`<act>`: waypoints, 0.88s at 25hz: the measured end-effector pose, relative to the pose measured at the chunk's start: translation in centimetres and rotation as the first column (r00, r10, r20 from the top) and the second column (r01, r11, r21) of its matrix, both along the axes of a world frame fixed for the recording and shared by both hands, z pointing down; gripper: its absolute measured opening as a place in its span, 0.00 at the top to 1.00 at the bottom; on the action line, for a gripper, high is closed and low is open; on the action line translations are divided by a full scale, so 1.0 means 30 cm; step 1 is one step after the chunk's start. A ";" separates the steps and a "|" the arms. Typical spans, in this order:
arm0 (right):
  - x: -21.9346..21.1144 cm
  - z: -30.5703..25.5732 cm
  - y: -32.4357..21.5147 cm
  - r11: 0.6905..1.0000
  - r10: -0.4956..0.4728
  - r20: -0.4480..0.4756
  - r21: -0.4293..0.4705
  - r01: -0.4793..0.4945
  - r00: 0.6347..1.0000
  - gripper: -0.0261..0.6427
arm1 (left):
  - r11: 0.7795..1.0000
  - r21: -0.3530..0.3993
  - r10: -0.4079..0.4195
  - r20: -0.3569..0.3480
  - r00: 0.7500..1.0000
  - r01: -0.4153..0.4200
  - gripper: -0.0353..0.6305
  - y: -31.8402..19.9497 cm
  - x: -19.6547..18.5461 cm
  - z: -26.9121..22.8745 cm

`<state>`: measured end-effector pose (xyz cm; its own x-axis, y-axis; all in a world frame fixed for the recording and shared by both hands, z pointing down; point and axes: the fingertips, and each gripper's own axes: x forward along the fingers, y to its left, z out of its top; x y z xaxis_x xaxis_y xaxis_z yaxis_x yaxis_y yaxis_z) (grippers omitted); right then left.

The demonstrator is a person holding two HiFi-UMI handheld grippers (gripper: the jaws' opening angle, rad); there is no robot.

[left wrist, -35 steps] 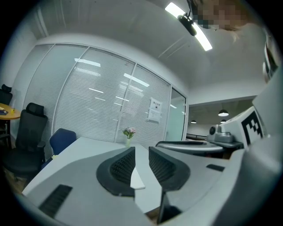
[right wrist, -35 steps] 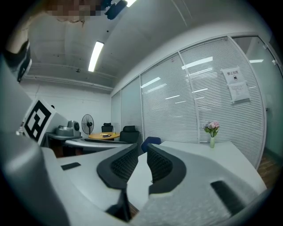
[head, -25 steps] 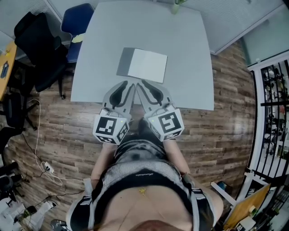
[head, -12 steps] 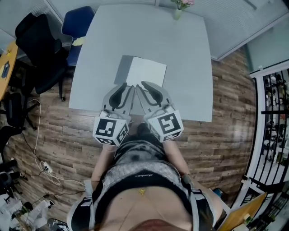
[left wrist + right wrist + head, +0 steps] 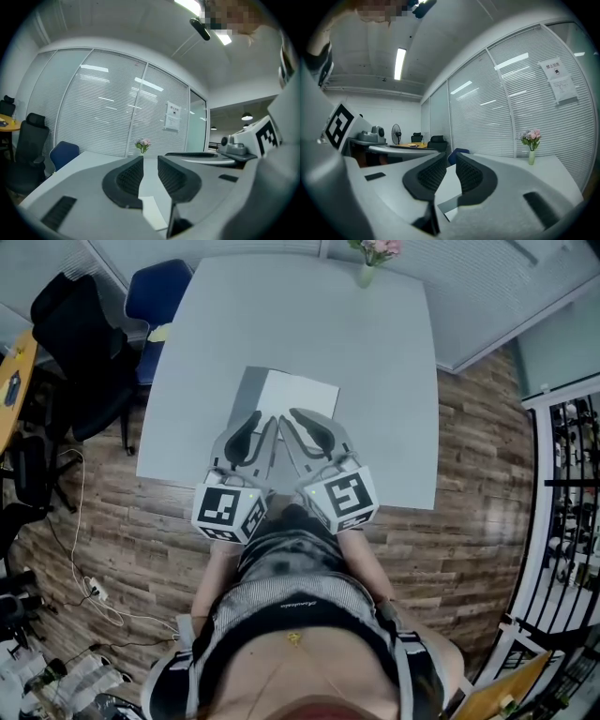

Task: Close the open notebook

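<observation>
Notebook [image 5: 298, 395] is lying open and flat on the grey table [image 5: 375, 381], toward the near edge, white page facing up on the right and a grey leaf or cover on the left. Nothing is lifting yet, so the closing itself is not begun; the whole fold is left to do. Person is holding both grippers side by side, level, pointing across the table at the book. In the head view the left gripper [image 5: 255, 427] and the right gripper [image 5: 302, 425] are overlapping the notebook's near edge; contact cannot be told from there. Left gripper view: the fingers are standing a little apart, a narrow gap, only table and a corner of white page showing through it, nothing clamped. Right gripper view: same story, a narrow gap, empty, book's corner just below the tips. Vase of flowers [image 5: 367, 263] is sitting at the far edge, well apart. Judging this as the approach, with one leaf to be caught and swung over onto the other.
</observation>
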<state>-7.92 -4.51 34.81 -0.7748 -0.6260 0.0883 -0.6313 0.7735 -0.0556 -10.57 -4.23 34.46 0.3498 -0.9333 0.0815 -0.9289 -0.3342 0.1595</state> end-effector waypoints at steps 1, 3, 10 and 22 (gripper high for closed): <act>0.004 0.001 -0.012 1.000 0.000 0.000 0.002 0.000 1.000 0.87 | 1.000 0.002 -0.003 0.003 1.000 0.003 0.84 -0.009 0.003 0.000; 0.008 0.002 -0.033 1.000 0.001 0.004 0.003 -0.001 1.000 0.86 | 1.000 0.005 -0.010 0.011 1.000 0.010 0.84 -0.026 0.003 0.003; 0.029 0.027 -0.066 1.000 0.025 -0.003 -0.020 -0.025 1.000 0.86 | 1.000 -0.005 0.009 0.010 1.000 -0.009 0.84 -0.068 0.013 0.020; 0.032 0.033 -0.151 0.981 0.191 -0.014 -0.035 -0.192 0.981 0.86 | 0.984 -0.014 0.176 0.009 0.984 -0.176 0.84 -0.165 0.002 0.018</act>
<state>-6.95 -9.03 35.80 -0.6397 -0.7591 0.1207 -0.7684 0.6358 -0.0736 -10.51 -9.19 34.99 0.5078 -0.8559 0.0975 -0.8573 -0.4909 0.1552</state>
